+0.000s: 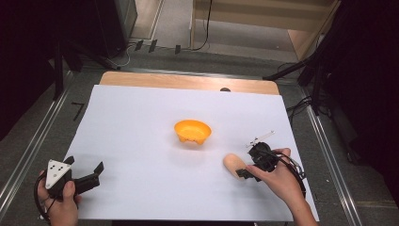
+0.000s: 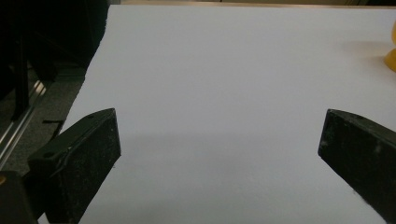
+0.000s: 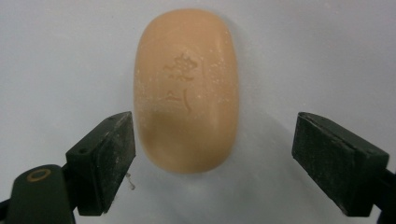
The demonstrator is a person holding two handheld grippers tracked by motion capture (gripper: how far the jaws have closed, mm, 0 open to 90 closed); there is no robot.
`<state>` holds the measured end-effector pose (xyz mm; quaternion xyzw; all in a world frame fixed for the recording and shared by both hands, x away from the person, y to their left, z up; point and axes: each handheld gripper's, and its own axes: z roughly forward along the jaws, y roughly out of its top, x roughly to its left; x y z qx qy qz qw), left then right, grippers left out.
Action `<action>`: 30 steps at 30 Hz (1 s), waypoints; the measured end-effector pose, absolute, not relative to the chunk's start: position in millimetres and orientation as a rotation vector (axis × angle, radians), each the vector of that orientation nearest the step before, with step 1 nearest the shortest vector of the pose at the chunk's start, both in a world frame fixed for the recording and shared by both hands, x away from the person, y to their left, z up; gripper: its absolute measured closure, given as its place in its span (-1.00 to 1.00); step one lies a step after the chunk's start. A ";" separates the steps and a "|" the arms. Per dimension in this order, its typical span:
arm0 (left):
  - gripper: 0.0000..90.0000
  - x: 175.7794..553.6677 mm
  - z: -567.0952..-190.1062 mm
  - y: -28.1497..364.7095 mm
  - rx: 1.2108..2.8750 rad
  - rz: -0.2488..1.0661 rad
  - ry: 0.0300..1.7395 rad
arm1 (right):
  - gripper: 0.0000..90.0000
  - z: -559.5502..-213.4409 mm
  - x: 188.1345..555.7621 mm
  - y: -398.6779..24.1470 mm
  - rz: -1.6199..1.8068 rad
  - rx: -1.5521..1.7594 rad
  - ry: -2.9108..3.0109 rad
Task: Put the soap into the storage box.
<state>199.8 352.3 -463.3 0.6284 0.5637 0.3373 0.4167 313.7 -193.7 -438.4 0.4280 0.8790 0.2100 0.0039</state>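
Note:
A peach oval soap bar [image 1: 233, 163] lies on the white sheet [image 1: 141, 122], right of centre. In the right gripper view the soap bar [image 3: 187, 88] shows stamped marks on top. My right gripper [image 3: 213, 128] is open, its two jaws straddling the soap's near end; the left jaw is close to the soap and the right one stands well off. From above, the right gripper [image 1: 245, 165] sits at the soap's right end, held by a hand. An orange bowl [image 1: 192, 131] stands mid-table. My left gripper [image 1: 85, 163] rests open at the front left, with nothing between its jaws [image 2: 220, 119].
The white sheet covers most of a wooden table [image 1: 188, 81]. The orange bowl's edge [image 2: 391, 56] appears at the far right of the left gripper view. Metal rails [image 1: 33, 146] run along both sides of the table, with dark stands and cables beyond.

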 end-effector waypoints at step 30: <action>-1.00 199.7 -463.2 352.3 1.578 0.846 1.414 | -0.27 -450.5 321.0 -159.0 0.559 1.301 2.769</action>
